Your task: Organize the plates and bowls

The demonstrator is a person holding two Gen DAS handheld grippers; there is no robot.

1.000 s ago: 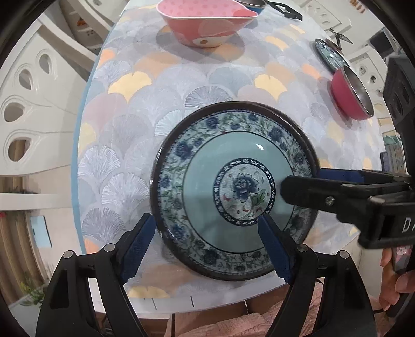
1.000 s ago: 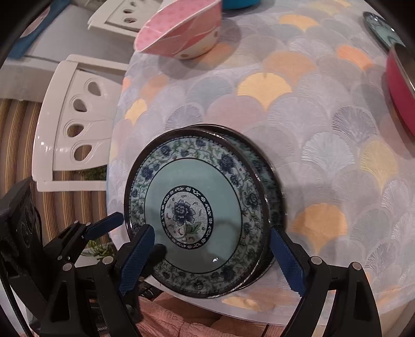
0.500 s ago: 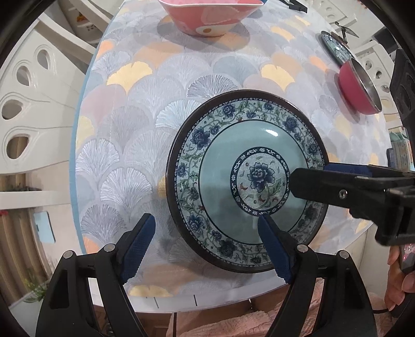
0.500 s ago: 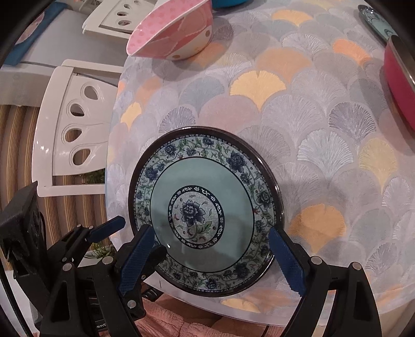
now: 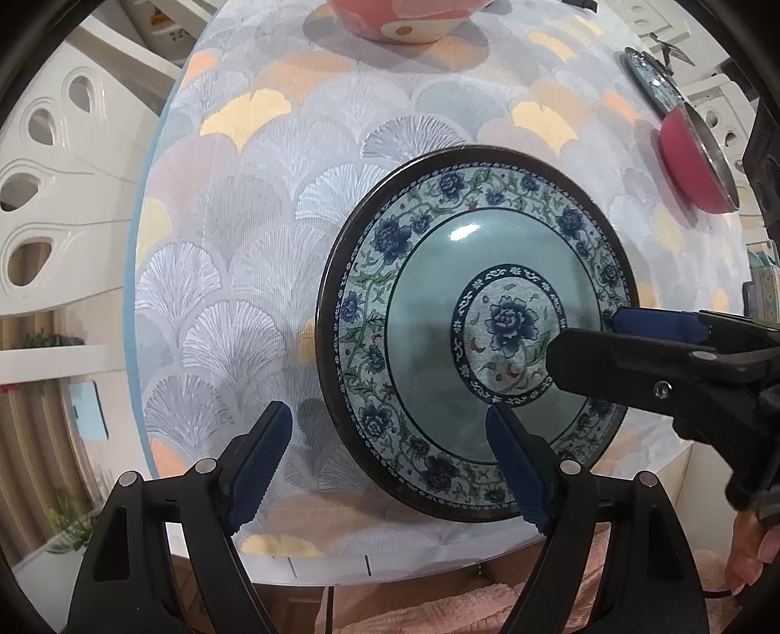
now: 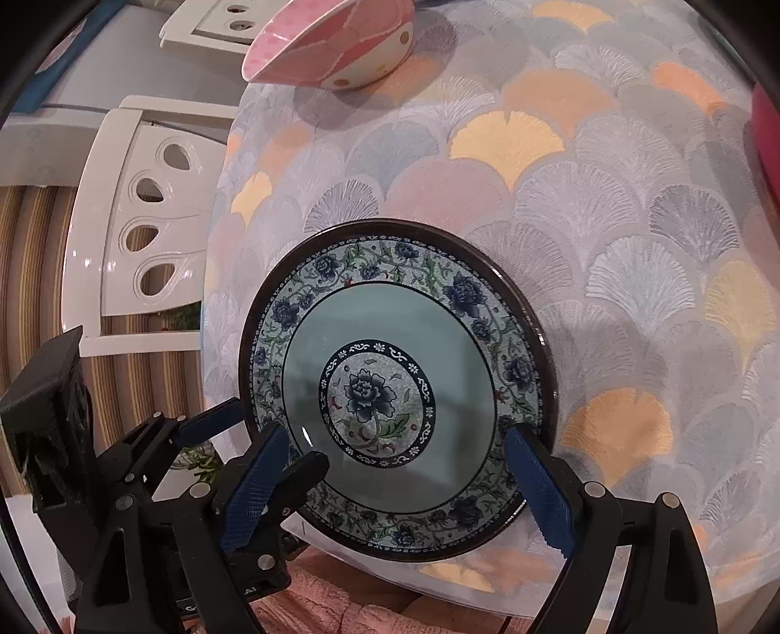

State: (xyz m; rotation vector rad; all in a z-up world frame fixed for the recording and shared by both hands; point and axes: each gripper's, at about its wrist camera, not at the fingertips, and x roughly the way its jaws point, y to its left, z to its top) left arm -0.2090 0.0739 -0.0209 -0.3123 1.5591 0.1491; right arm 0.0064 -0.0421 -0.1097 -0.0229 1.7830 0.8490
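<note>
The blue floral plate [image 5: 419, 341] lies flat near the front edge of the table [image 5: 273, 205], on the fan-patterned cloth. A second ago the right wrist view showed its rim offset over a second matching rim beneath; now only a single dark rim shows in both views, so the two look squared up, though I cannot tell from here how many plates are stacked. In the left wrist view the plate has shifted from the centre toward the right of the frame. The left gripper [image 5: 390, 463] hangs above the plate's left side, jaws wide apart, one finger over the bare cloth and the other over the plate's well, gripping nothing. The right gripper [image 6: 395, 487] is likewise spread, its fingers straddling the plate's near part without pressing the rim; its opening is unchanged from the earlier frames. The pink bowl [image 6: 336, 44] sits at the far side of the table, the red bowl [image 5: 692, 156] stands well apart at the right edge, with a small patterned dish [image 5: 648, 78] just beyond it.
</note>
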